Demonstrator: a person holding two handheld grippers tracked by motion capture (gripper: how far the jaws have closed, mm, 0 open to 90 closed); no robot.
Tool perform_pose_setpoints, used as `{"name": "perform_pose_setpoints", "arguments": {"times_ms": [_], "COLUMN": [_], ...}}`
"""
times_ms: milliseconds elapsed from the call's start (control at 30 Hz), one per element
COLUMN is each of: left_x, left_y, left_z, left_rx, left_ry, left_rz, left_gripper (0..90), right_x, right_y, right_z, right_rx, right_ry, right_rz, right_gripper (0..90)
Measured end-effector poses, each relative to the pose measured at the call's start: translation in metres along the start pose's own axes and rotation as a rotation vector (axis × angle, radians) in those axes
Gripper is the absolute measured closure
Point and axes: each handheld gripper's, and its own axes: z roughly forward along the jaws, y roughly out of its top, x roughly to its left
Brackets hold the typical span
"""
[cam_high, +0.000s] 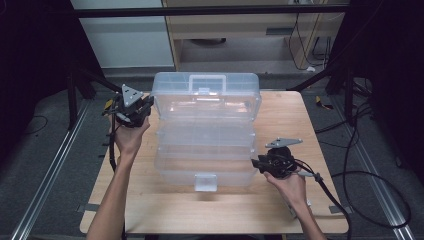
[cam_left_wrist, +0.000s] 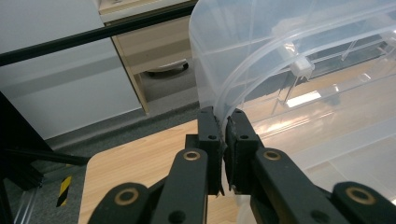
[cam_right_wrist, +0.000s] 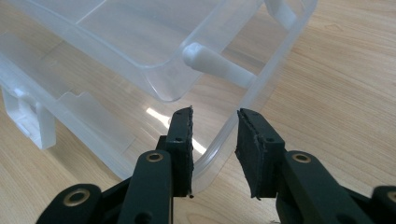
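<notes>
A clear plastic toolbox (cam_high: 205, 170) sits open on the wooden table (cam_high: 290, 115), its lid (cam_high: 206, 97) raised upright at the back. My left gripper (cam_high: 145, 107) is at the lid's left edge, and in the left gripper view it (cam_left_wrist: 223, 121) is shut on the lid's curved rim (cam_left_wrist: 280, 37). My right gripper (cam_high: 256, 164) is at the box's front right corner. In the right gripper view it (cam_right_wrist: 215, 116) stands open, with the box's rim (cam_right_wrist: 261, 79) passing between the jaws and a gap beside it. A clear inner tray (cam_right_wrist: 140, 42) hangs above the base on a white pivot arm (cam_right_wrist: 219, 65).
The lid carries a handle (cam_high: 206, 81) on its top, and a white latch (cam_high: 205, 182) sits on the box's front wall. Bare table lies in front of and right of the box. Cables (cam_high: 360, 175) trail on the floor at the right, and a cabinet (cam_high: 235, 30) stands behind.
</notes>
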Motion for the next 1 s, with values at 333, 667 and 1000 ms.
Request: {"name": "perform_pose_setpoints", "arguments": {"times_ms": [333,667,1000], "left_x": [0.000,0.001,0.003], "left_y": [0.002,0.005,0.007], "left_z": [0.003,0.007,0.013], "left_rx": [-0.003,-0.001,-0.001], "left_ry": [0.002,0.007,0.012], "left_rz": [-0.007,-0.009,-0.011], "left_gripper": [85.8,85.7,85.6], "right_x": [0.001,-0.001,-0.001], "right_y": [-0.001,0.001,0.001], "right_z": [0.000,0.001,0.004], "right_rx": [-0.007,-0.014,-0.010], "right_ry": [-0.007,-0.017,-0.023], "right_rz": [0.006,0.016,0.028], "right_gripper": [66.4,67.0,67.3]}}
